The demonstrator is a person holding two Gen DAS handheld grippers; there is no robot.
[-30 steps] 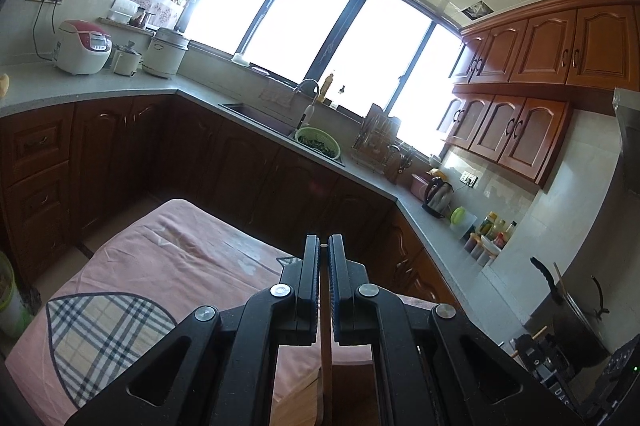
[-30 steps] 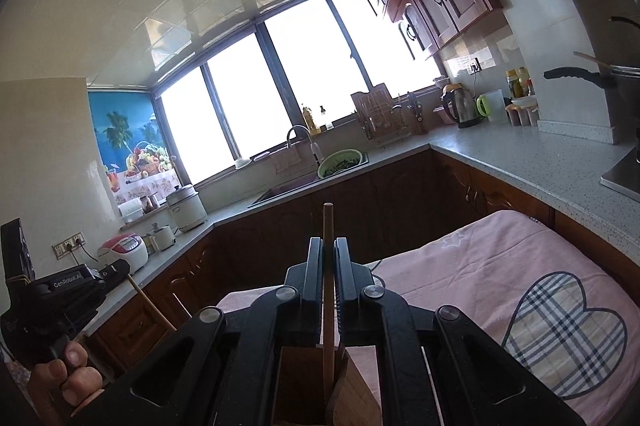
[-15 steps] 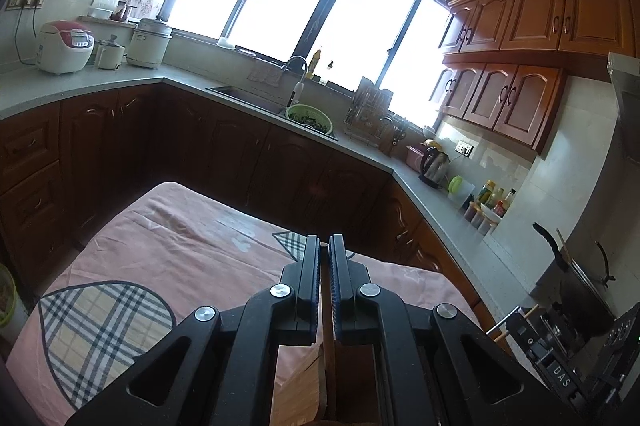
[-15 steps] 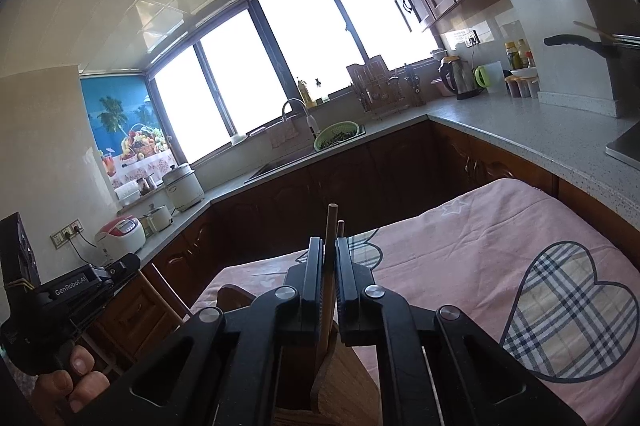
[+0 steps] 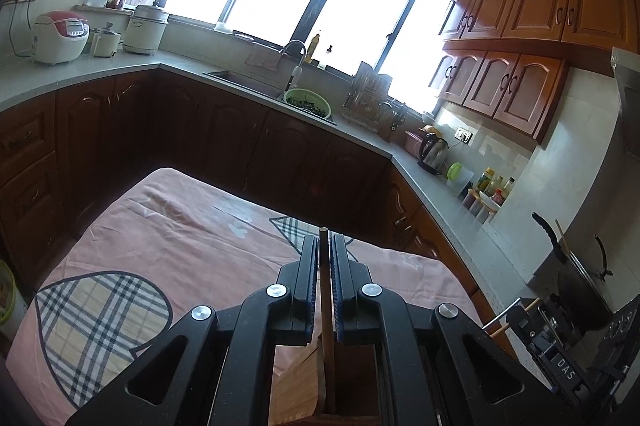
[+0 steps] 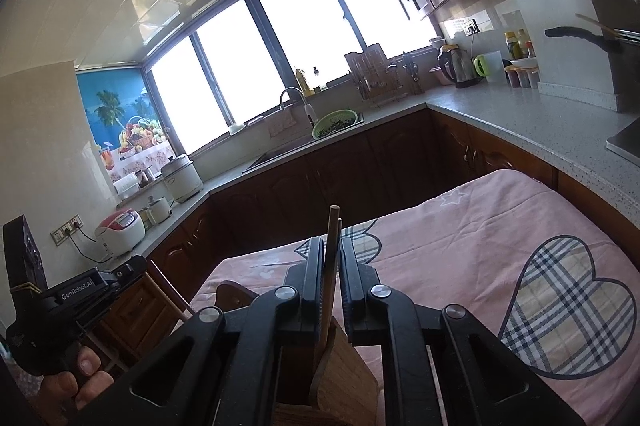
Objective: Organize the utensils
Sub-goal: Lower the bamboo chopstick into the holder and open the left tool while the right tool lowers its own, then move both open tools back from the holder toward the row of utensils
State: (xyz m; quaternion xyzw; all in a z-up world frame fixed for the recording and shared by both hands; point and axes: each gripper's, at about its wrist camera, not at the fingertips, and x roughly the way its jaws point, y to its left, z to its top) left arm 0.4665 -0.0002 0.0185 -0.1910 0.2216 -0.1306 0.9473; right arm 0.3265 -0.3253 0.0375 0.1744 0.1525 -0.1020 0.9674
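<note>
Left wrist view: your left gripper (image 5: 324, 258) is closed on a chopstick (image 5: 325, 290) that runs along the fingers, upright, its lower end down in the wooden holder (image 5: 304, 382) near the table's (image 5: 168, 226) front edge. Right wrist view: your right gripper (image 6: 331, 262) is narrow around another stick (image 6: 330, 266), but there is a small gap, so I cannot tell if it grips. This stick leans slightly and already stands in the holder (image 6: 344, 378), so it seems ready for release.

Left gripper (image 5: 324, 246): jaws nearly closed, pinching a thin stick. Right gripper (image 6: 331, 250): jaws slightly wider, stick between them, contact unclear.
</note>
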